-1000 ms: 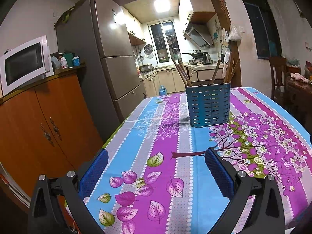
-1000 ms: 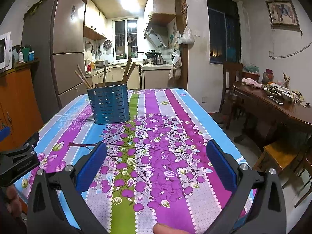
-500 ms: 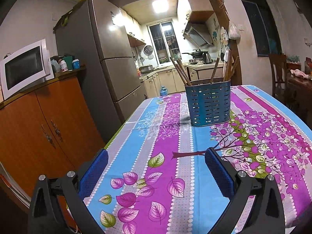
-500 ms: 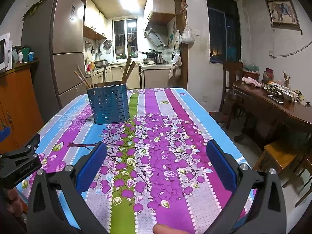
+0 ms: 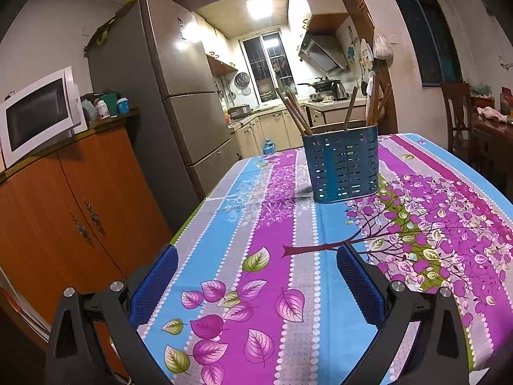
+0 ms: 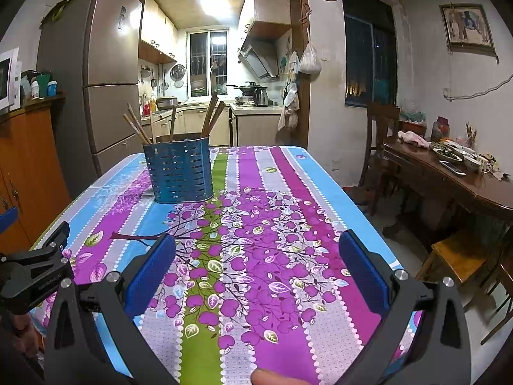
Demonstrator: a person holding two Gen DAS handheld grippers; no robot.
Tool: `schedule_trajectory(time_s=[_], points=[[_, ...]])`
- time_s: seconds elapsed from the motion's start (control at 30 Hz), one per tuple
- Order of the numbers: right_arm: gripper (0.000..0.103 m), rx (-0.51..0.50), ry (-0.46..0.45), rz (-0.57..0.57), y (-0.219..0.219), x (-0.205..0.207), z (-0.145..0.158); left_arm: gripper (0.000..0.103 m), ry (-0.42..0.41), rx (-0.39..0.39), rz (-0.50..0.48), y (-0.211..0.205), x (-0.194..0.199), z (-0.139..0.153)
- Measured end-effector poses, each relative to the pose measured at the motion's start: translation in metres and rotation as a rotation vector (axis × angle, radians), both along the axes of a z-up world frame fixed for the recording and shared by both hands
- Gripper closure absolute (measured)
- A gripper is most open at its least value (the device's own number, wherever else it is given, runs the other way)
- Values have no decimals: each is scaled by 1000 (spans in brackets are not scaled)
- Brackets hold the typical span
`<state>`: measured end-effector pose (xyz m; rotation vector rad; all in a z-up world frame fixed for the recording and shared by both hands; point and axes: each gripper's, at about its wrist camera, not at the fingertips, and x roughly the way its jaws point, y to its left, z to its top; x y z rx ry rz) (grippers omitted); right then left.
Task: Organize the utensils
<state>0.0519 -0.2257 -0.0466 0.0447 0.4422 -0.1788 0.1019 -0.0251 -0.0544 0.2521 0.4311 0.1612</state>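
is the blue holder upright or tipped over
Upright: the holder stands flat on the tablecloth, chopsticks poking out the top.

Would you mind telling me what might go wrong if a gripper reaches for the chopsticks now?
The chopsticks lean out at different angles, so pulling one may drag others along. The blue holder stands free on the tablecloth and could tip or slide. Both the left gripper and right gripper are open and hold nothing.

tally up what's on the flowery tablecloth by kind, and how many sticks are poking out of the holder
Blue slotted utensil holder: 1
Wooden chopsticks sticking out: about 6; some overlap, so the count is uncertain
Total: about 7 things on the tablecloth
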Motion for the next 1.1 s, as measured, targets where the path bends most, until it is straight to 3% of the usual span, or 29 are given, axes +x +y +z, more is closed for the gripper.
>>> schedule_trajectory(time_s=[1.1], points=[[5,-12,11,4,4,6,0,4,5,2,-30,-5,5,-3]])
